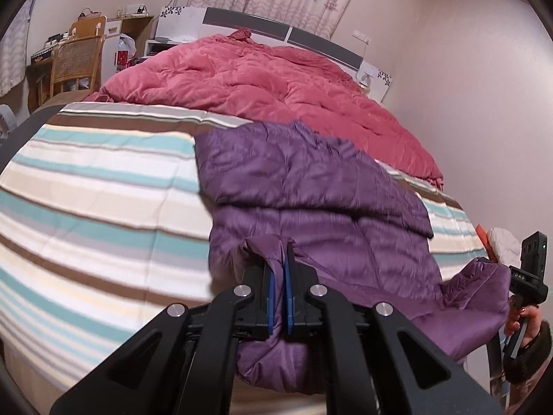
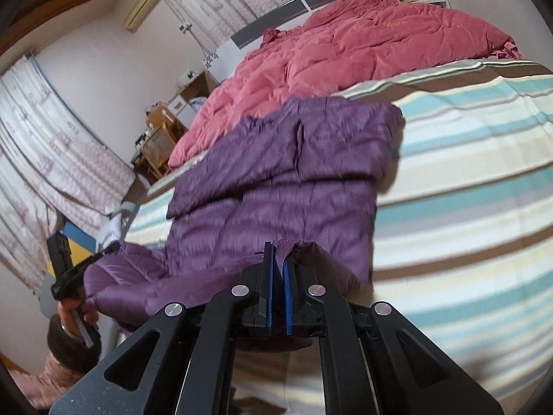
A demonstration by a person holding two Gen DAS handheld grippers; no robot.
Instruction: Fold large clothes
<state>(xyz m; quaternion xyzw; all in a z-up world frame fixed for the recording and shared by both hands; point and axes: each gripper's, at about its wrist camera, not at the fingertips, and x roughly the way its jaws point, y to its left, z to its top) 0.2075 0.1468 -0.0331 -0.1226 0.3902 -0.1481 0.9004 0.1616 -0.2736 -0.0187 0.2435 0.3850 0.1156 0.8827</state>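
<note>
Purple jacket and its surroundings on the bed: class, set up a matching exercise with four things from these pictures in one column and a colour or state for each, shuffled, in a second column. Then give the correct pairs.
Column one:
1. purple jacket
2. quilt
3. bed sheet
4. left tongs

Column two:
A. striped in teal, white and brown
B. closed on a fabric edge
C. pinkish red, bunched near the headboard
D. spread on the bed, near edge lifted at two points

Pairs: 1-D, 2-C, 3-A, 4-B
</note>
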